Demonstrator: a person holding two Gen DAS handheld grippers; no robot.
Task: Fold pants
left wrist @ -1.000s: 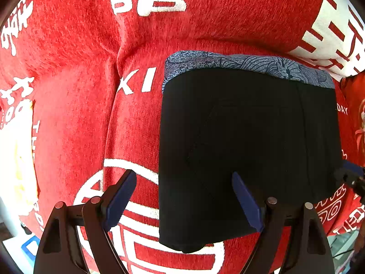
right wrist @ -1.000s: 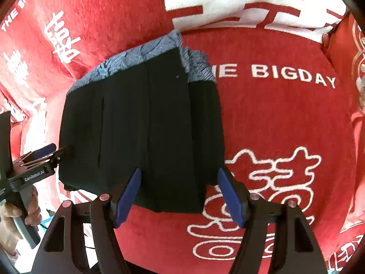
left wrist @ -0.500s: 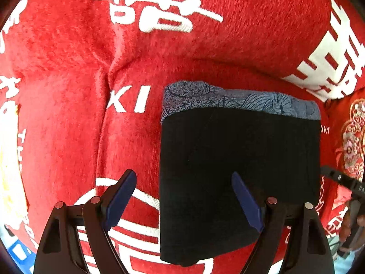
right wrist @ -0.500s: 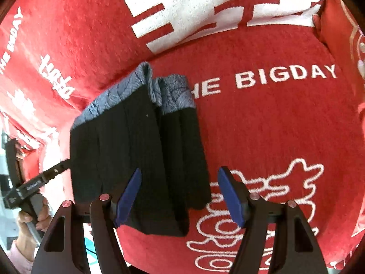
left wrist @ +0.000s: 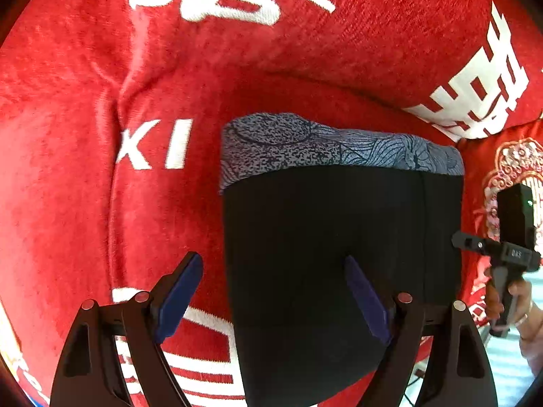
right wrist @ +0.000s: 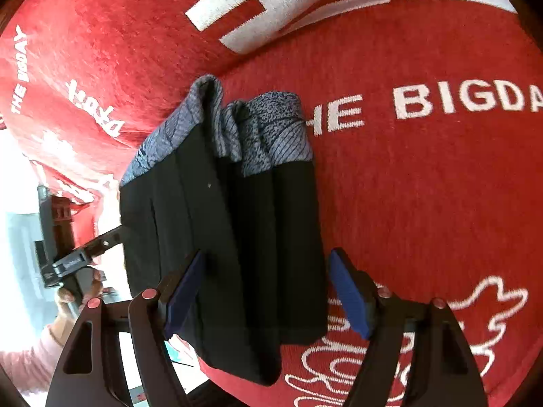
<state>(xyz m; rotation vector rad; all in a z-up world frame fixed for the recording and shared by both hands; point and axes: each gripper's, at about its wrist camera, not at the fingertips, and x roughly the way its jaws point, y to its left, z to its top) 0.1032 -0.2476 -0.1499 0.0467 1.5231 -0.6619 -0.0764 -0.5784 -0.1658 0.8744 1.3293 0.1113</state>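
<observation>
The black pants (left wrist: 325,251) lie folded into a compact rectangle on the red sofa seat, their blue-grey patterned waistband (left wrist: 339,146) at the far end. In the right wrist view the pants (right wrist: 230,237) show stacked folds with the waistband (right wrist: 268,135) on top. My left gripper (left wrist: 275,291) is open and empty, raised above the near left part of the pants. My right gripper (right wrist: 268,291) is open and empty, above the near end of the pants. Each gripper shows in the other's view, at the pants' side: the right one (left wrist: 509,254), the left one (right wrist: 78,257).
The red plush cover (left wrist: 101,203) with white lettering spreads over the sofa seat and backrest (right wrist: 305,10). A red embroidered cushion (left wrist: 502,176) lies at the right. The seat's front edge runs just below the pants, with pale floor beyond (right wrist: 20,237).
Both grippers have drawn back from the pants and risen; the pants look smaller and farther. The pants stay folded and have not moved.
</observation>
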